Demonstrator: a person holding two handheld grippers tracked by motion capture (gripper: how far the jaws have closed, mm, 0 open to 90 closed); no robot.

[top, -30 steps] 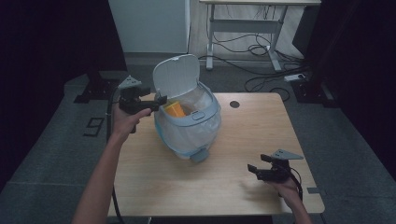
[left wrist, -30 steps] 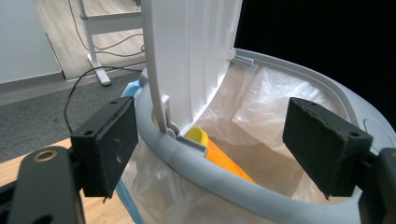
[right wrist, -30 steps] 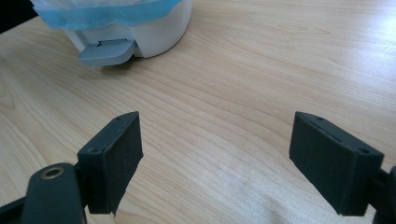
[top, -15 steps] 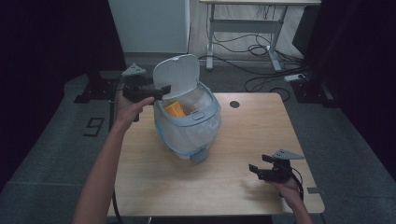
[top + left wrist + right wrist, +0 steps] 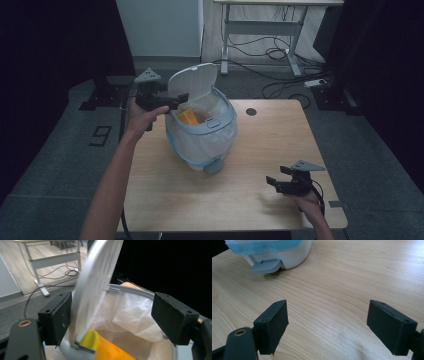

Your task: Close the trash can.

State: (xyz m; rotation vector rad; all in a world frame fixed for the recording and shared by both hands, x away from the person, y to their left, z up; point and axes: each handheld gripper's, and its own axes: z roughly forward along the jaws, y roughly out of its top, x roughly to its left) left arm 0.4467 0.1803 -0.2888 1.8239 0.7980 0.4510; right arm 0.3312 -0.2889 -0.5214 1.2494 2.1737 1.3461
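A small pale-blue pedal bin [image 5: 202, 137] with a white liner stands on the wooden table [image 5: 260, 145], its lid [image 5: 192, 82] raised upright. An orange-yellow object [image 5: 188, 117] lies inside it. My left gripper [image 5: 181, 98] is open at the bin's left rim, with the lid's edge [image 5: 93, 287] between its jaws and against the left one. The liner [image 5: 130, 312] and the orange object [image 5: 107, 348] lie just below. My right gripper [image 5: 272, 183] rests open near the table's front right, with bare wood between its jaws. The bin's grey pedal [image 5: 265, 265] is ahead of it.
A cable hole [image 5: 251, 111] is in the table behind the bin. Beyond the table stand a white cabinet [image 5: 160, 27] and a desk frame [image 5: 260, 30] with cables on the floor. Dark curtains flank both sides.
My left gripper has risen and moved right along the bin's rim to the raised lid's edge. The right gripper has stayed in place.
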